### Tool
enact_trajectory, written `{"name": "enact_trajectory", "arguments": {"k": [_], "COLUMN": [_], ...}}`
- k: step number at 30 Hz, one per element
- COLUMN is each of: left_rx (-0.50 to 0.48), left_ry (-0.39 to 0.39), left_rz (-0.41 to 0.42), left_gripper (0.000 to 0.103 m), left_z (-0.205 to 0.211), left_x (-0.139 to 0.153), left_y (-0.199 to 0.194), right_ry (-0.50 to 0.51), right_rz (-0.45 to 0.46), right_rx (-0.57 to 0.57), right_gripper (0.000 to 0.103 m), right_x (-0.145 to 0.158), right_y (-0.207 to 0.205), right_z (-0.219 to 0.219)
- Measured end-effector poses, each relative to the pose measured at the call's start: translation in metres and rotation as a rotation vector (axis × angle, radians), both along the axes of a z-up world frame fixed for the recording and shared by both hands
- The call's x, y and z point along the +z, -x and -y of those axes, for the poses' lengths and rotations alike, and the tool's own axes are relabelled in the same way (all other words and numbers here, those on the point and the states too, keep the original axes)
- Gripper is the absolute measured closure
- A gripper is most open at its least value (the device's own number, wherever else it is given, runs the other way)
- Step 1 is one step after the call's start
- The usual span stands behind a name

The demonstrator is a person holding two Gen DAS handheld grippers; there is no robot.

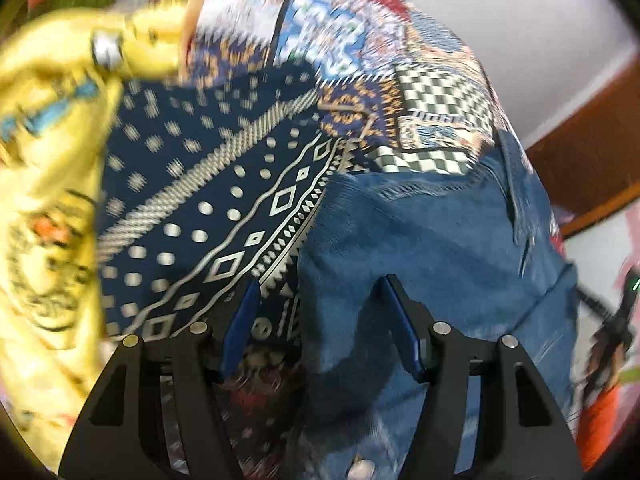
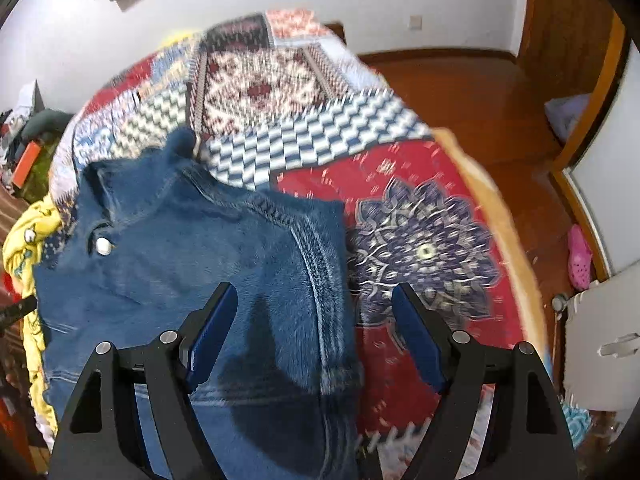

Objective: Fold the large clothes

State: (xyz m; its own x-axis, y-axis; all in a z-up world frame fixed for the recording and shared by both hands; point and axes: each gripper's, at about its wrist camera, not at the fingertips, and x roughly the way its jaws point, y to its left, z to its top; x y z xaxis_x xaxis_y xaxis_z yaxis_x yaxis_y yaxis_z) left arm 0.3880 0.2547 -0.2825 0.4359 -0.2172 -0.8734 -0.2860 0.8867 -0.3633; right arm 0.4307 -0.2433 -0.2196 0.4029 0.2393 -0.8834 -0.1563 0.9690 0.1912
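A blue denim garment (image 2: 208, 248) lies on a patchwork bedspread (image 2: 420, 216); it also shows in the left wrist view (image 1: 432, 240). A white snap button (image 2: 103, 245) shows near its collar. My left gripper (image 1: 320, 292) is open, its fingers straddling the garment's left edge, with nothing between them. My right gripper (image 2: 314, 300) is open above the garment's right edge and seam, holding nothing. A yellow printed garment (image 1: 48, 184) lies to the left of the denim.
The patterned bedspread (image 1: 224, 184) covers the bed. Wooden floor (image 2: 472, 92) lies to the right, with a pink shoe (image 2: 579, 256) and a white cabinet (image 2: 604, 344). Piled clutter (image 2: 24, 140) sits at the far left by the wall.
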Motion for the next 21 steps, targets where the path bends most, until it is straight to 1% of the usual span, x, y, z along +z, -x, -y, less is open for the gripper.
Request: {"name": "enact_trajectory", "arguments": {"k": [3, 5, 6, 7, 8, 9, 10, 12, 13, 14, 15, 17, 19, 20, 21], "left_rx": [0.019, 0.004, -0.011, -0.024, -0.035, -0.034, -0.034, -0.046, -0.051, -0.055, -0.058, -0.049, -0.034, -0.039, -0.046], "left_ry": [0.070, 0.076, 0.081, 0.092, 0.106, 0.101, 0.087, 0.041, 0.012, -0.013, -0.041, -0.059, -0.051, -0.068, -0.101], "left_rz": [0.007, 0.025, 0.039, 0.046, 0.051, 0.061, 0.070, 0.093, 0.109, 0.124, 0.148, 0.186, 0.233, 0.251, 0.271], "left_gripper": [0.042, 0.042, 0.050, 0.064, 0.071, 0.081, 0.085, 0.092, 0.095, 0.095, 0.096, 0.096, 0.096, 0.096, 0.096], "left_z": [-0.007, -0.005, -0.003, -0.002, 0.001, 0.002, 0.004, 0.010, 0.013, 0.016, 0.020, 0.021, 0.021, 0.022, 0.025], "left_x": [-0.014, -0.016, -0.016, -0.014, -0.012, -0.009, -0.005, 0.005, 0.013, 0.022, 0.035, 0.055, 0.079, 0.090, 0.103], "left_y": [-0.013, -0.019, -0.022, -0.025, -0.028, -0.030, -0.031, -0.030, -0.027, -0.024, -0.020, -0.011, -0.002, 0.001, 0.004], "right_ry": [0.027, 0.041, 0.042, 0.037, 0.031, 0.040, 0.051, 0.042, 0.017, -0.021, -0.032, -0.038, -0.040, -0.043, -0.047], "right_rz": [-0.019, 0.002, 0.012, 0.015, 0.014, 0.014, 0.021, 0.024, 0.021, 0.027, 0.041, 0.087, 0.135, 0.160, 0.189], "right_rx": [0.024, 0.038, 0.057, 0.070, 0.084, 0.085, 0.079, 0.064, 0.060, 0.058, 0.055, 0.067, 0.076, 0.083, 0.095], "right_gripper": [0.026, 0.026, 0.031, 0.044, 0.049, 0.056, 0.067, 0.081, 0.086, 0.087, 0.088, 0.088, 0.088, 0.088, 0.088], "right_x": [-0.012, -0.013, -0.012, -0.012, -0.011, -0.011, -0.011, -0.007, -0.006, 0.000, 0.005, 0.022, 0.041, 0.050, 0.060], "right_y": [-0.005, -0.005, -0.006, -0.008, -0.009, -0.011, -0.013, -0.015, -0.017, -0.016, -0.017, -0.015, -0.013, -0.012, -0.010], "right_z": [-0.006, -0.010, -0.014, -0.016, -0.018, -0.019, -0.020, -0.017, -0.016, -0.013, -0.014, -0.017, -0.021, -0.024, -0.028]}}
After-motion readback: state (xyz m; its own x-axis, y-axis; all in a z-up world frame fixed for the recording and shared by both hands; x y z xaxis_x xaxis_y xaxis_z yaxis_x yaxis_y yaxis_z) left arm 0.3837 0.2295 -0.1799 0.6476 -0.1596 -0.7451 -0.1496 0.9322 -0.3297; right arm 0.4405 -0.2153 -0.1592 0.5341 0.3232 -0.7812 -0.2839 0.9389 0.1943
